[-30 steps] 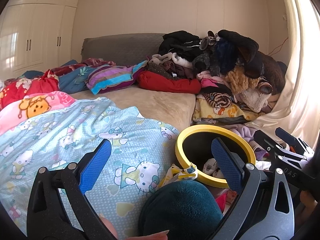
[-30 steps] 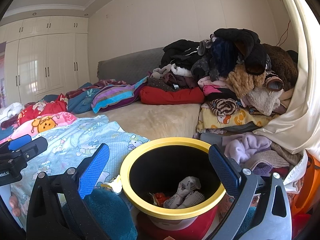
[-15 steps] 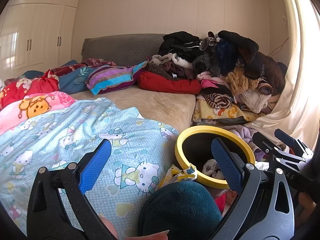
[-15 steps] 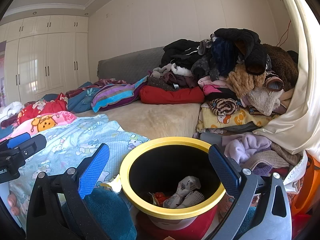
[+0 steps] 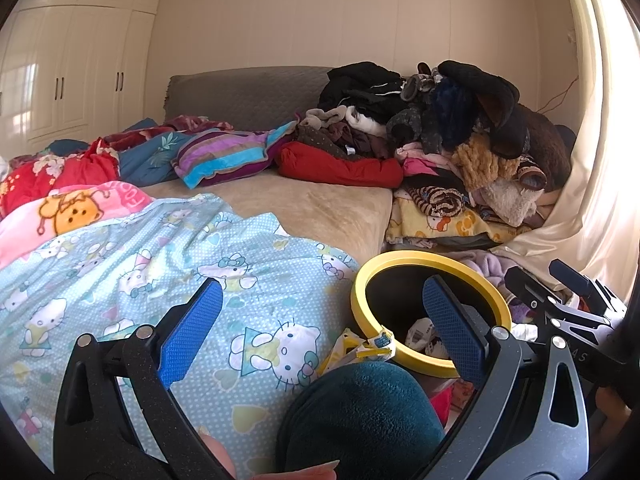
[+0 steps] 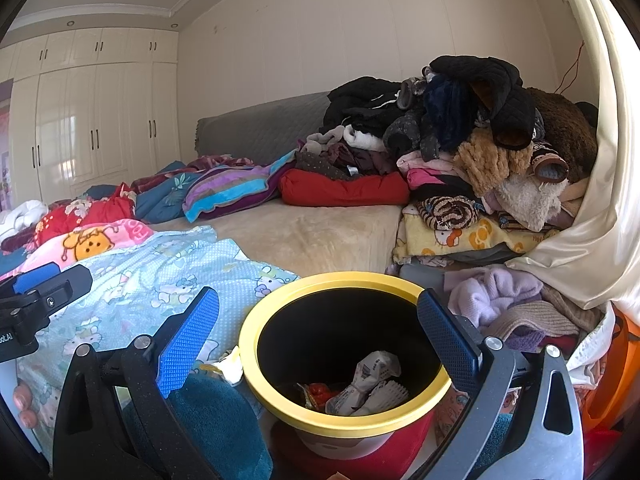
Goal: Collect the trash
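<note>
Two grippers, left [image 5: 320,320] and right [image 6: 318,330], ribbed blue jaws spread, above round yellow-rimmed bin [image 6: 280,308]

Yellow-rimmed black bin [image 6: 280,312]; light-blue cartoon-cat blanket [image 5: 120,256]; red pillow [image 5: 340,168].

Left gripper [image 5: 322,328] — jaws spread wide, blue pads facing each other, nothing between them; a fingertip [image 5: 218,456] of the holding hand shows under its frame. Right gripper [image 6: 318,330] — same pose, jaws wide apart and empty. Both held level, pointing forward, side by side: each one's tip shows at the edge of the other's view. Fingertips [image 6: 22,404] of the left hand visible low at the right view's left edge.
</note>
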`<state>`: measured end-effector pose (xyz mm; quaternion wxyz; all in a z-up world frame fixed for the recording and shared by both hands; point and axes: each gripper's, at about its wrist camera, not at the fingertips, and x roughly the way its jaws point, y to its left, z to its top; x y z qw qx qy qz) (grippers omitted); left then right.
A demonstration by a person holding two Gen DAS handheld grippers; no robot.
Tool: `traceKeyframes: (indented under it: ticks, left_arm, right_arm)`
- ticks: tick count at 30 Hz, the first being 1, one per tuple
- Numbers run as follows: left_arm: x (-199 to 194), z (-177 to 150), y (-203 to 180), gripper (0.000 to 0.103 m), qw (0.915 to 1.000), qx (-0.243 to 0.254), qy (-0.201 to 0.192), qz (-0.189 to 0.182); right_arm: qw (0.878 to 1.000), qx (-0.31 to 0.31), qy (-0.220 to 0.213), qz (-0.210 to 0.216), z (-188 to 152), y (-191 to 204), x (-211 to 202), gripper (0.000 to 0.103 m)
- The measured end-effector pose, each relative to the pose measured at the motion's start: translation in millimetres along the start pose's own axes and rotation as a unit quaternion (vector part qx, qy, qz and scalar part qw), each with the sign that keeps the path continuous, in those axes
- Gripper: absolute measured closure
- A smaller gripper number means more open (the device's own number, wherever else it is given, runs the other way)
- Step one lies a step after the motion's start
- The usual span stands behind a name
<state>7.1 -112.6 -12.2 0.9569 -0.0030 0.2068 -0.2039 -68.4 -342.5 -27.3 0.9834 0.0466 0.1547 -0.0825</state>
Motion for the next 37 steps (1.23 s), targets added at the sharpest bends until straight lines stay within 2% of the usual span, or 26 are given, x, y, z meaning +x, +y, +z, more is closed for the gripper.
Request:
traceKeyframes:
  ticks: [9,14,21,25,28,30,32,33,34,35,36,37]
  left_arm:
    - [-0.4,-1.0,-2.9,0.011,1.0000,0.002,0.000,0.009]
    - [3.7,-4.1,-4.8,0.011,0.9988,0.015,0.008,0.046]
    - [4.6,-2.1,4.2,0.011,0.9983,0.005,0.012,0.057]
    - [0.6,2.1,17.5,0.011,0.9973,-0.014,0.012,0.071]
    - [-11.1,8.7,48.7,0.011,0.9937,-0.051,0.009,0.099]
    - [-19.9,11.4,88.9,0.011,0.9852,-0.093,0.016,0.143]
    - [-33.7,7.1,140.6,0.011,0.9670,-0.136,0.024,0.214]
    - [-40.0,4.7,160.7,0.011,0.9578,-0.149,0.028,0.244]
    - [-48.2,1.5,183.8,0.011,0.9450,-0.164,0.034,0.281]
    - [-61.9,-6.7,220.5,0.011,0.9217,-0.188,0.048,0.336]
    - [-69.9,-12.8,242.7,0.011,0.9075,-0.200,0.061,0.365]
    - [-79.8,-20.5,266.7,0.011,0.8899,-0.212,0.074,0.397]
  right_arm:
    - [1.000,-0.001,0.004,0.000,-3.1,-2.3,2.1,0.006]
    - [1.000,-0.008,0.009,0.004,-4.6,-1.5,3.8,0.006]
    - [1.000,-0.010,0.009,0.010,-0.3,6.0,10.4,0.006]
    - [0.999,-0.016,0.008,0.033,9.3,22.9,21.5,0.006]
    - [0.996,-0.026,0.021,0.082,19.4,55.8,40.2,0.006]
    - [0.991,-0.036,0.040,0.126,25.8,90.7,55.1,0.006]
    - [0.979,-0.052,0.081,0.177,28.3,135.5,72.3,0.006]
    - [0.967,-0.064,0.124,0.215,26.5,173.3,85.5,0.006]
    - [0.957,-0.077,0.155,0.233,23.6,201.1,93.8,0.006]
    - [0.942,-0.096,0.193,0.258,17.0,236.6,102.2,0.006]
    - [0.927,-0.113,0.221,0.280,7.6,268.5,107.2,0.006]
    - [0.913,-0.130,0.243,0.302,-1.6,296.5,110.4,0.006]
